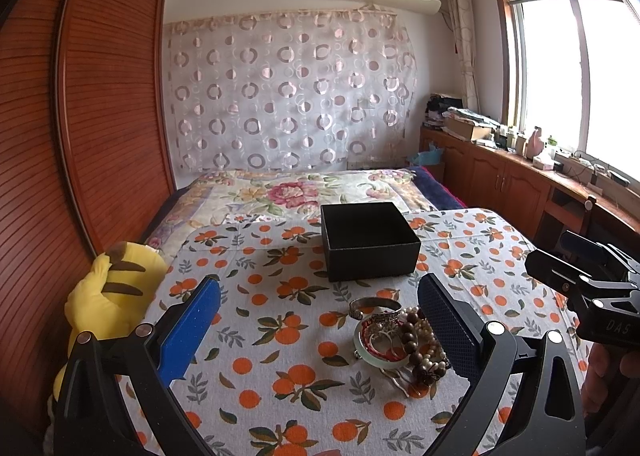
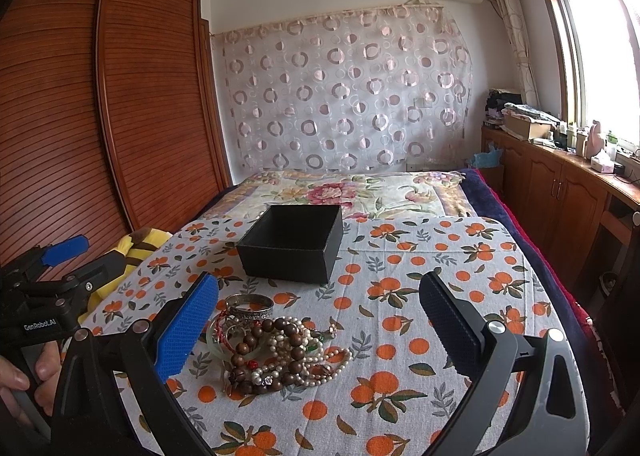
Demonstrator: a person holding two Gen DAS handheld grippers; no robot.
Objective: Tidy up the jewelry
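We hold our left gripper [image 1: 320, 332] with its fingers spread wide apart and nothing between them, hovering low over the table [image 1: 280, 376] with its orange-print cloth. Just ahead of it and toward its right finger lies the jewelry pile [image 1: 396, 340]: a pale green bangle [image 1: 374, 356] at the bottom, brown wooden beads [image 1: 416, 340] and pearl strands [image 1: 430, 336] tangled over it, and a silver bangle [image 1: 374, 306] resting at the far edge of the heap. The right finger's dark pad sits just beside the beads, though we cannot tell if it touches them. Farther ahead, beyond the pile, stands the open black box [image 1: 370, 242], empty as far as we can see into it. Off to the left gripper's left, at the table's edge, a yellow striped plush toy [image 1: 108, 296] leans against the wooden wardrobe [image 1: 100, 116]. Our right gripper [image 2: 318, 330] is likewise spread open and empty; from its own camera the pile [image 2: 276, 352] lies between its fingers but closer to its left blue pad [image 2: 188, 328], with the silver bangle [image 2: 250, 306] on the far side and the black box [image 2: 292, 242] ahead and slightly left. Each gripper shows in the other's view, the right [image 1: 552, 260] to the right, the left [image 2: 88, 252] to the left, held by a hand [image 2: 24, 376]. Beyond the table stretches a bed with a floral cover [image 2: 352, 188].
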